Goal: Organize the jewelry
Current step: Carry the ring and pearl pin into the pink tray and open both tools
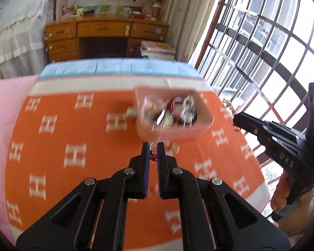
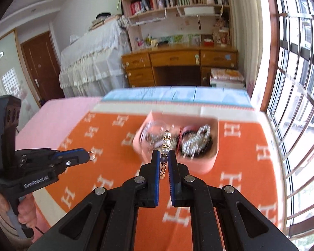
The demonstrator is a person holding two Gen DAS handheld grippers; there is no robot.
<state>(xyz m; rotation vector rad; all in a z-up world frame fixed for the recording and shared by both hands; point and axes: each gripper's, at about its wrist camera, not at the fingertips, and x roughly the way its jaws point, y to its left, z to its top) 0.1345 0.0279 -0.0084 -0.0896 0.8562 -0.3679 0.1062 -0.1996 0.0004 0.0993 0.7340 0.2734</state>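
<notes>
A pink box [image 1: 195, 130] [image 2: 201, 164] full of mixed jewelry stands on the orange H-patterned blanket [image 1: 73, 125]. My left gripper [image 1: 153, 146] is shut on a small earring with a silver ring and red beads [image 1: 153, 155], held above the blanket just in front of the box. It also shows in the right wrist view [image 2: 88, 155] at the left. My right gripper [image 2: 163, 153] is shut on a gold pin with white pearls [image 2: 167, 141], held over the box's near edge. It shows in the left wrist view [image 1: 236, 119] right of the box, the pin [image 1: 230, 108] sticking out.
The blanket covers a table with a pink cloth [image 1: 6, 96] on the left and a blue strip [image 1: 115, 68] at the far end. A barred window [image 1: 261, 52] runs along the right. A wooden desk [image 2: 178, 64] and bookshelves stand behind.
</notes>
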